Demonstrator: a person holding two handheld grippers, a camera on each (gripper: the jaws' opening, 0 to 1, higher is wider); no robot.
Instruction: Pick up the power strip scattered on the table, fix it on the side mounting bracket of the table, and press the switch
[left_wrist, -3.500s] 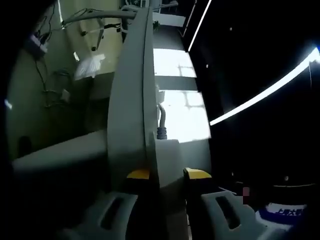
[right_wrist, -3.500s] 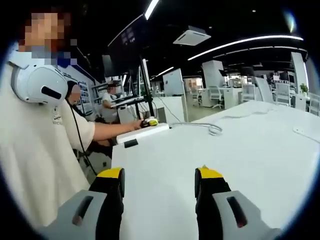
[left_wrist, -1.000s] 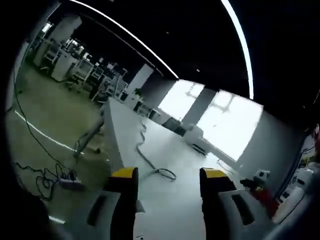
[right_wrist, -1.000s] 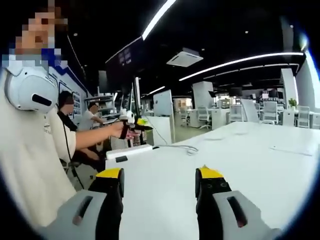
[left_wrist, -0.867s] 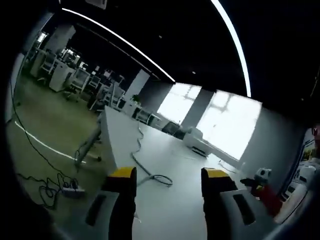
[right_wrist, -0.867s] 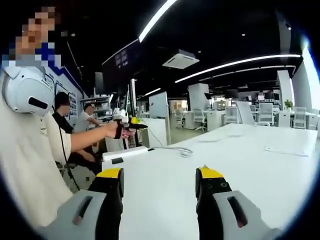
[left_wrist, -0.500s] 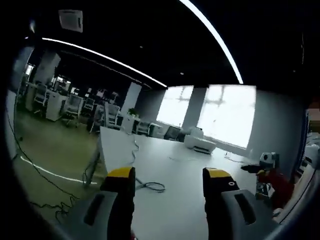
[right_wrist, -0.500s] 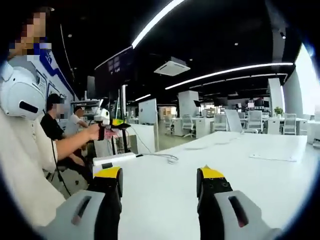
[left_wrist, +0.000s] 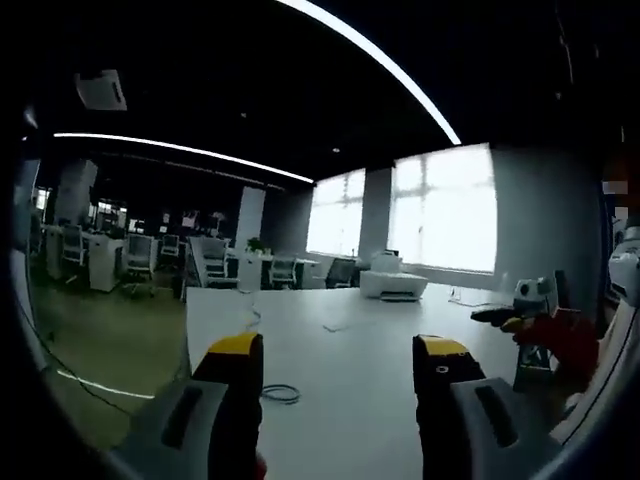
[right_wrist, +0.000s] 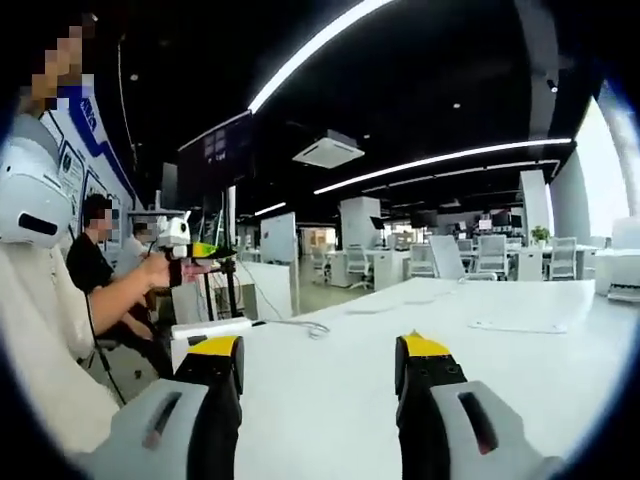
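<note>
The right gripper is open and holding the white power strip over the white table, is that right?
Not quite. The right gripper is open over the white table, but its jaws hold nothing. The right gripper view shows the white power strip lying at the table's far edge, its cable trailing beside it.

My left claw (left_wrist: 336, 350): matt grey plastic jaws, glossy yellow caps at the tips. My right claw (right_wrist: 314, 352): same finish, black rubbery-looking inner faces. Tabletop (right_wrist: 330, 400): smooth white laminate, slight sheen from the ceiling strips. Power strip (right_wrist: 212, 327) at the tabletop edge: smooth white plastic. Its cable (right_wrist: 296, 324): grey, rubbery look. Person's shirt (right_wrist: 45, 380): pale matt cloth. Headset (right_wrist: 28, 205): smooth white plastic, semi-gloss. Floor (left_wrist: 110, 350): dull greenish, matt.
</note>
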